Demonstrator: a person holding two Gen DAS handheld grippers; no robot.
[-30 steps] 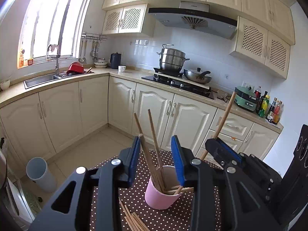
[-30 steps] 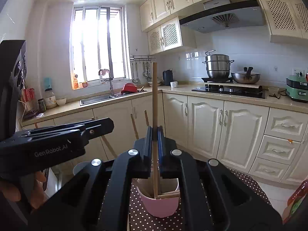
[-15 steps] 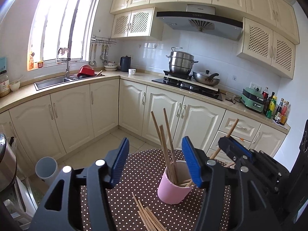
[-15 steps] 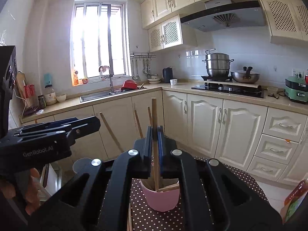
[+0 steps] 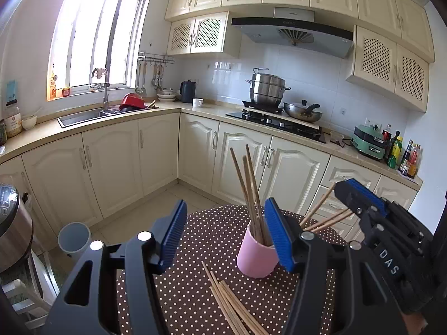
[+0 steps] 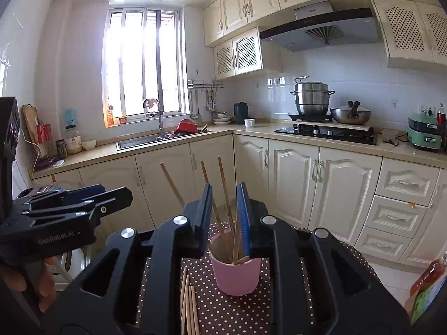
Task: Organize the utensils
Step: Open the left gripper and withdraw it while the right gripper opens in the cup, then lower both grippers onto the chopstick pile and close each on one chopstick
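On the table [image 5: 195, 293] with its brown dotted cloth, a pink cup [image 5: 257, 259] is standing upright and serving as the holder, so several chopsticks [image 5: 251, 184] are already leaning inside it with their tops fanning outward. More chopsticks [image 5: 232, 304] are lying loose in a small bundle on the cloth just in front of the cup, likely because they are waiting their turn. The right hand-held gripper [image 6: 223, 212] is hovering directly above the cup's mouth, and its jaws have just been opening to a narrow gap; the chopsticks seen through that gap are standing in the cup, and the pads do not appear to be pressing on any of them, which suggests one is being let go there. The left hand-held gripper [image 5: 223, 234] is standing wide and holding nothing, with the cup showing behind its right finger, probably so it is free to come down on the loose bundle. Judging by what is lying out, the sorting is partly done, with the pile on the cloth remaining.
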